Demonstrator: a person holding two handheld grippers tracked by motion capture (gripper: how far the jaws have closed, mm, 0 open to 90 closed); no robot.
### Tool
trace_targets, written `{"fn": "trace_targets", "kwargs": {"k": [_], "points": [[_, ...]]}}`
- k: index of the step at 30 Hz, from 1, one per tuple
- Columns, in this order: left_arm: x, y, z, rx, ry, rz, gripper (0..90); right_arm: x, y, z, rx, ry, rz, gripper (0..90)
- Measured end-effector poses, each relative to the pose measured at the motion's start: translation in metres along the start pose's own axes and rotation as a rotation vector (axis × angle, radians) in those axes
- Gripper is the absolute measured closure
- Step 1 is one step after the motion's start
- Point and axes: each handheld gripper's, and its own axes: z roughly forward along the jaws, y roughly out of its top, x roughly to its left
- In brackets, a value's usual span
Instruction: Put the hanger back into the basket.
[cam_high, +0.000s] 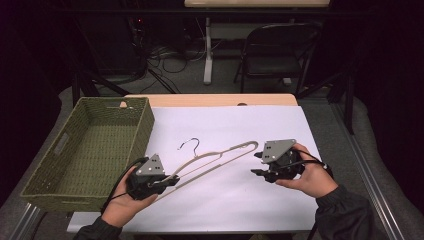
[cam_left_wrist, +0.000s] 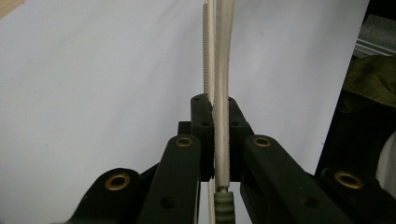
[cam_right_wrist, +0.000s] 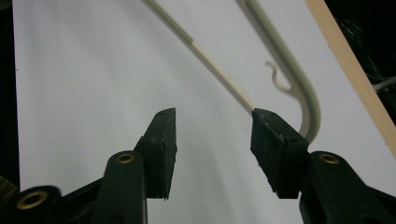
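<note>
The white-covered surface (cam_high: 235, 200) carried a woven green basket (cam_high: 90, 150) at its left edge, apparently the place meant for the beige hanger (cam_high: 220, 156), which lay slanted across the middle with its hook toward the far side. The left tongs (cam_high: 172, 180) were clenched on the hanger's near end, lifting it by one arm, while the right tongs (cam_high: 257, 164) stood released just beside the far end, nothing between them.
</note>
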Motion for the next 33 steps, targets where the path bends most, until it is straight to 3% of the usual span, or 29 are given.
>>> {"fn": "trace_targets", "kwargs": {"k": [5, 9, 11, 12, 22, 33], "points": [[0.005, 0.002, -0.019, -0.010, 0.031, -0.007, 87.5, 0.001, -0.007, 0.002, 0.018, 0.008, 0.019, 50.7], [0.012, 0.004, -0.039, -0.017, 0.055, -0.007, 87.5, 0.001, -0.013, 0.002, -0.001, 0.005, 0.039, 50.7], [0.016, 0.004, -0.050, -0.020, 0.075, -0.005, 87.5, -0.001, -0.015, -0.002, 0.039, 0.014, 0.044, 50.6], [0.019, 0.004, -0.055, -0.025, 0.087, -0.007, 87.5, 0.000, -0.017, 0.000, 0.004, -0.005, 0.054, 50.6], [0.053, -0.001, -0.100, -0.055, 0.163, -0.044, 87.5, -0.003, -0.030, -0.002, 0.017, -0.022, 0.092, 50.6], [0.084, -0.016, -0.110, -0.065, 0.199, -0.116, 87.4, -0.004, -0.034, 0.005, 0.014, -0.022, 0.113, 50.6]]}}
